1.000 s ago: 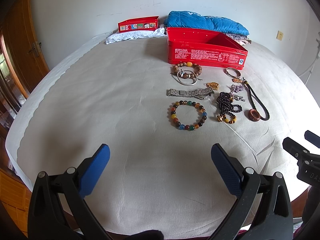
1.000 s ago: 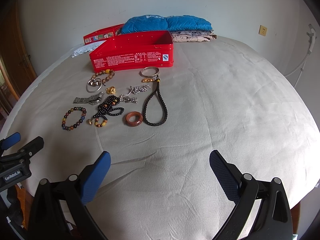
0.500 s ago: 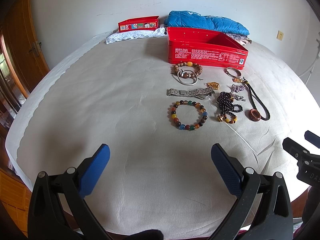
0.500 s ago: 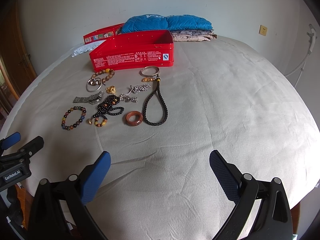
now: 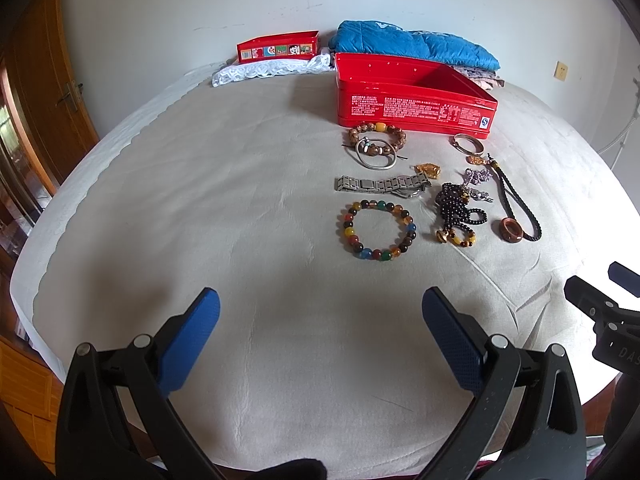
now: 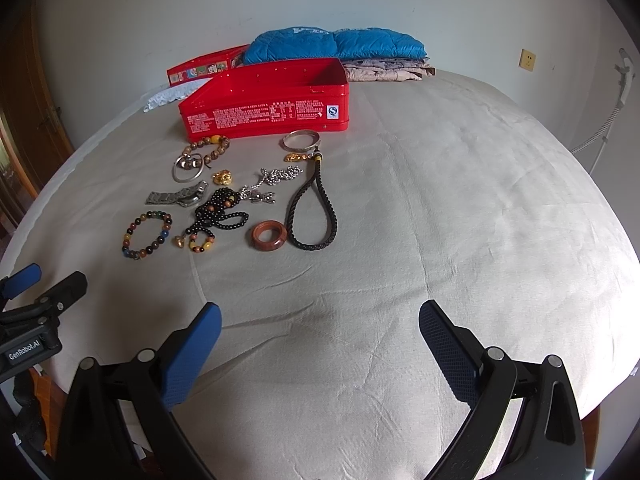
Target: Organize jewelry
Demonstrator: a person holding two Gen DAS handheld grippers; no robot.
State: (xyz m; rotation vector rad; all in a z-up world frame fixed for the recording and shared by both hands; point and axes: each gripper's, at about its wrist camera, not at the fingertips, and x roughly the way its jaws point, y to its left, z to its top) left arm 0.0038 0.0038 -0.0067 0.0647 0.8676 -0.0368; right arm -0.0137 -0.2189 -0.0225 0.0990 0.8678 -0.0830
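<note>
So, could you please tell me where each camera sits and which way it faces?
Left wrist view: on the left gripper, jaws open, facing the open red metal tin across the beige bed sheet; right gripper at its edge.
Right wrist view: on the right gripper, jaws open, facing likewise; tin left of centre.
Shared: tin, multicoloured bead bracelet.

We see a bed [image 5: 200,240] with a beige cover. On it: open red tin [image 5: 412,98], jewelry spread just in front of it – multicolor bead bracelet [image 5: 378,229], metal watch band [image 5: 380,185], black braided cord [image 6: 316,208]; folded blue quilt [image 6: 336,42] behind.
</note>
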